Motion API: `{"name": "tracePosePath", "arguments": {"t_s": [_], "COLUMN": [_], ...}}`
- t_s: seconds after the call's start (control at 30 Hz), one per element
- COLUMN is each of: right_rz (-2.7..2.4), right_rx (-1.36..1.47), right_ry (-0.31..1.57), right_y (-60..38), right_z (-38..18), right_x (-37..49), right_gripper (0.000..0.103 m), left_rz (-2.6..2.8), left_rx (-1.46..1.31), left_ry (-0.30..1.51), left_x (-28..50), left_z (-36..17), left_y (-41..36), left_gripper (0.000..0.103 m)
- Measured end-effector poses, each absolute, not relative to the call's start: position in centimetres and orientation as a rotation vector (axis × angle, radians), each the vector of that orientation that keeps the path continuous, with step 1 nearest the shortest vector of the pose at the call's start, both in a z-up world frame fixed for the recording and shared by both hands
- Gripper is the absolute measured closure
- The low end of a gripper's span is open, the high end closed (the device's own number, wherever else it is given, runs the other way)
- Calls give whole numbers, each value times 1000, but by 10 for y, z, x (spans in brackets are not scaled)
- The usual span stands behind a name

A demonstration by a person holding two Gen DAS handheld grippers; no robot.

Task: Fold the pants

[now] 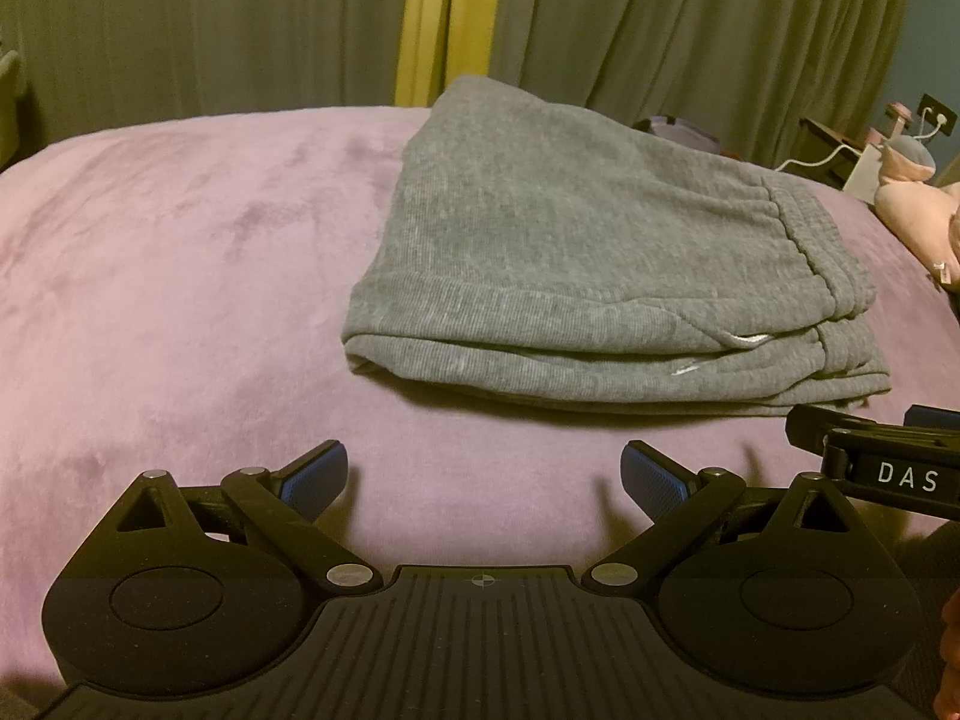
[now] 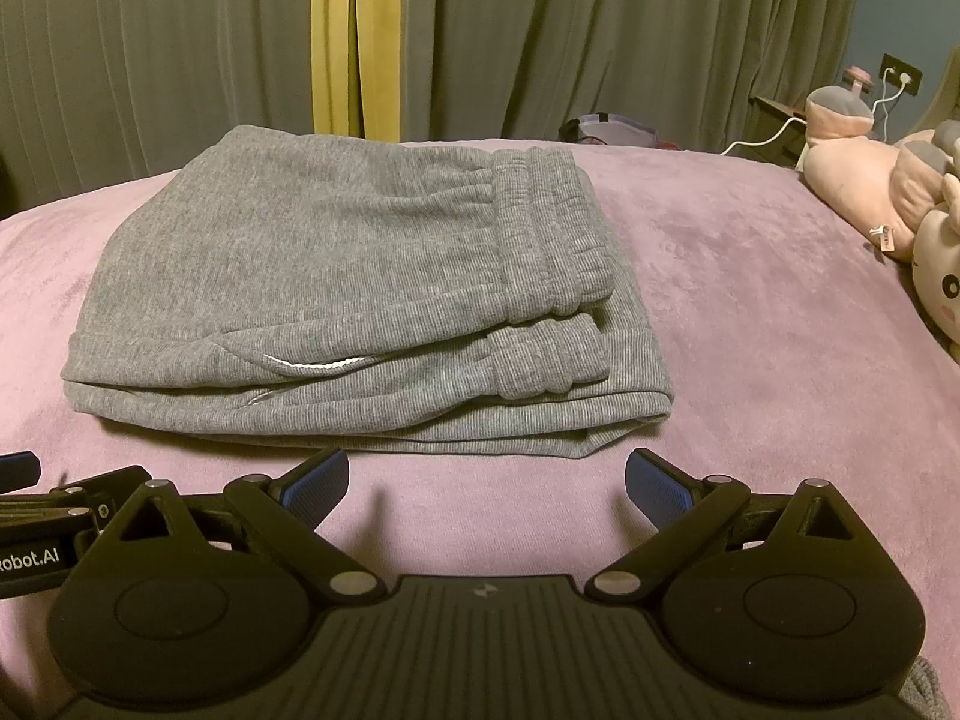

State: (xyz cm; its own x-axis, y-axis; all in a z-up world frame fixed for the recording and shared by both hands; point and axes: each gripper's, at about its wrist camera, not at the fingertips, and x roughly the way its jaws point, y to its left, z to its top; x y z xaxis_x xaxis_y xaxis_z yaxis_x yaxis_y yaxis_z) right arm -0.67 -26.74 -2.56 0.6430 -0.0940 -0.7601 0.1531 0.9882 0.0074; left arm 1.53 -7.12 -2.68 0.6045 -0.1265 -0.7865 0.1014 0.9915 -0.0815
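The grey sweatpants (image 1: 588,264) (image 2: 354,300) lie folded into a thick rectangle on the purple blanket (image 1: 180,300) (image 2: 750,312), with the elastic waistband on their right side. My left gripper (image 1: 485,474) is open and empty, hovering over bare blanket just short of the near left edge of the pants. My right gripper (image 2: 487,480) is also open and empty, close to the near right edge of the folded stack. Each gripper shows at the edge of the other's view, side by side and not touching the pants.
Pink plush toys (image 2: 888,198) (image 1: 918,204) lie at the bed's right side. Grey curtains (image 2: 600,36) with a yellow strip (image 2: 354,36) hang behind the bed. A bedside unit with a white cable and wall socket (image 2: 900,75) stands far right.
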Motion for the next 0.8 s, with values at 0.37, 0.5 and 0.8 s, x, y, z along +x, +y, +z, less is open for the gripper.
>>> {"name": "tracePosePath", "arguments": {"t_s": [0.37, 0.5, 0.8], "right_rz": [-141, -141, -141], "right_rx": [72, 72, 73], "right_ry": [863, 863, 864], "right_y": [-268, -268, -268], "right_z": [-25, -26, -26], "right_x": [-8, -6, -7], "right_gripper": [4, 4, 4], "left_rz": [-128, -125, -124], "left_rx": [-36, -38, -39], "left_ry": [908, 906, 905], "left_x": [15, 15, 15], "left_z": [-26, -25, -25], "left_y": [-71, -72, -71], "left_gripper": [2, 2, 2]}}
